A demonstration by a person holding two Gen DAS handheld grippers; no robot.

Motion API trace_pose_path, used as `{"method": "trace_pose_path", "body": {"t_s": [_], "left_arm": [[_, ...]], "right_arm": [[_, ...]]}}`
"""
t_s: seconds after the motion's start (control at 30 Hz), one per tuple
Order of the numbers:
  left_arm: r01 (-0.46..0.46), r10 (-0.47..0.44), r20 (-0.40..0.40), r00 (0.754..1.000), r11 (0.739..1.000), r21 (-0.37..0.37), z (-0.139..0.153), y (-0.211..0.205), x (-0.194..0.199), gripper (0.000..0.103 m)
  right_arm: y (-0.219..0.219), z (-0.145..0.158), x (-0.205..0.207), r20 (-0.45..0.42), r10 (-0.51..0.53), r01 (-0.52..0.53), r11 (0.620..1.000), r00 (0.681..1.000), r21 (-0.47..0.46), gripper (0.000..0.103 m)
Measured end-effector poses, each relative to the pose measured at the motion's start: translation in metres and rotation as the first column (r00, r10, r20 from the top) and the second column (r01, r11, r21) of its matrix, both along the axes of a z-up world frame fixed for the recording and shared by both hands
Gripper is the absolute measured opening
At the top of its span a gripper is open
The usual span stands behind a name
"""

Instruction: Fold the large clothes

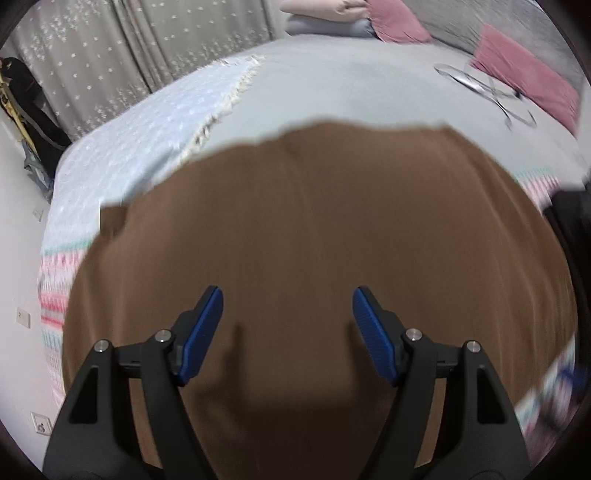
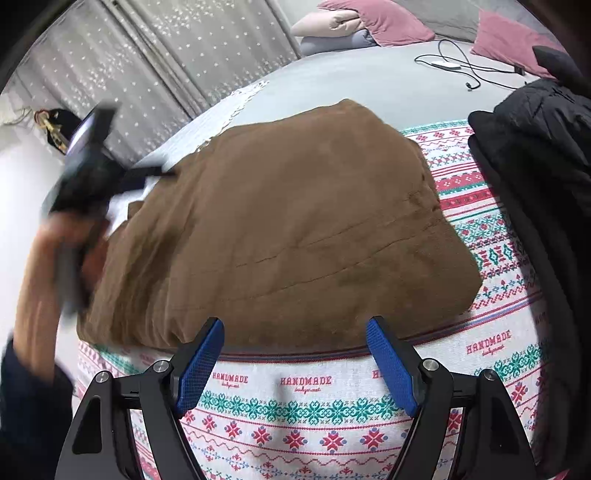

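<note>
the brown garment point(image 2: 280, 221) lies spread on the bed point(image 2: 369, 77), already doubled into a thick, roughly four-sided slab, with its long axis running from the near-left corner out toward the far-right one, as the right wrist view shows it. its surface is soft and matte like fleece or suede, crossed by a few shallow creases, and its near edge is a plump rolled fold that sits just beyond the right gripper point(image 2: 293, 363). that gripper hovers low over the patterned blanket point(image 2: 295, 406) beneath the garment, its blue pads spread wide and holding nothing; the fold lies straight ahead of it, close but not touching. the left gripper point(image 1: 287, 332) hangs directly above the middle of the brown cloth, jaws likewise wide apart and empty, so cloth fills nearly all its view; from the right side it appears as a blurred dark shape at the garment's far-left corner. i'd judge the right one better placed to take the near edge, while the left is nearer the far-left side. beyond the garment's right edge sits a black jacket point(image 2: 535, 166); further up the bed from the garment are a white charger with its cable point(image 2: 447, 65) and pink pillows point(image 2: 376, 20).
</note>
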State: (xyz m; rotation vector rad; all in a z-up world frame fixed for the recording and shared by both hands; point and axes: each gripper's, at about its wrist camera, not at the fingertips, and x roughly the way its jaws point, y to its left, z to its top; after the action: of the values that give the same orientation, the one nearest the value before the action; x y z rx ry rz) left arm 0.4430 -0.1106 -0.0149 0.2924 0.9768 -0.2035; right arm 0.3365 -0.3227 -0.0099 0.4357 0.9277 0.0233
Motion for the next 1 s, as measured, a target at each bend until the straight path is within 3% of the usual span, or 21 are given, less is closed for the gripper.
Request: {"method": "trace_pose_path", "body": {"t_s": [0.13,0.27,0.5,0.7,0.83,1.0], "left_arm": [[0.004,-0.003,-0.034,0.999,1.000,0.007,-0.026,0.004,-0.052,0.074],[-0.011,0.008,0.055,0.998,0.998,0.063,-0.033,-0.001,-0.081,0.074],[-0.072,0.066,0.072,0.995,0.993,0.097,-0.048,-0.006,-0.081,0.074],[-0.118,0.110,0.086,0.990,0.989,0.088,-0.052,-0.003,-0.083,0.074],[-0.134,0.131,0.056,0.990,0.989,0.058,-0.050,0.002,-0.084,0.074],[-0.141,0.134,0.102,0.986,0.988,0.062,-0.056,0.001,-0.107,0.074]], "right_arm": [[-0.004,0.002,-0.001,0.008,-0.015,0.015,1.000,1.000,0.008,0.080],[-0.002,0.002,-0.002,0.008,-0.008,0.008,1.000,1.000,0.021,0.080],[0.001,-0.008,0.004,-0.026,0.007,-0.006,1.000,1.000,0.021,0.080],[-0.013,-0.010,0.002,-0.035,-0.023,0.025,0.996,0.999,0.084,0.080],[-0.024,-0.013,0.000,-0.052,-0.030,0.039,0.982,0.998,0.182,0.080],[-0.025,-0.013,0.000,-0.064,-0.030,0.042,0.983,0.997,0.179,0.080]]}}
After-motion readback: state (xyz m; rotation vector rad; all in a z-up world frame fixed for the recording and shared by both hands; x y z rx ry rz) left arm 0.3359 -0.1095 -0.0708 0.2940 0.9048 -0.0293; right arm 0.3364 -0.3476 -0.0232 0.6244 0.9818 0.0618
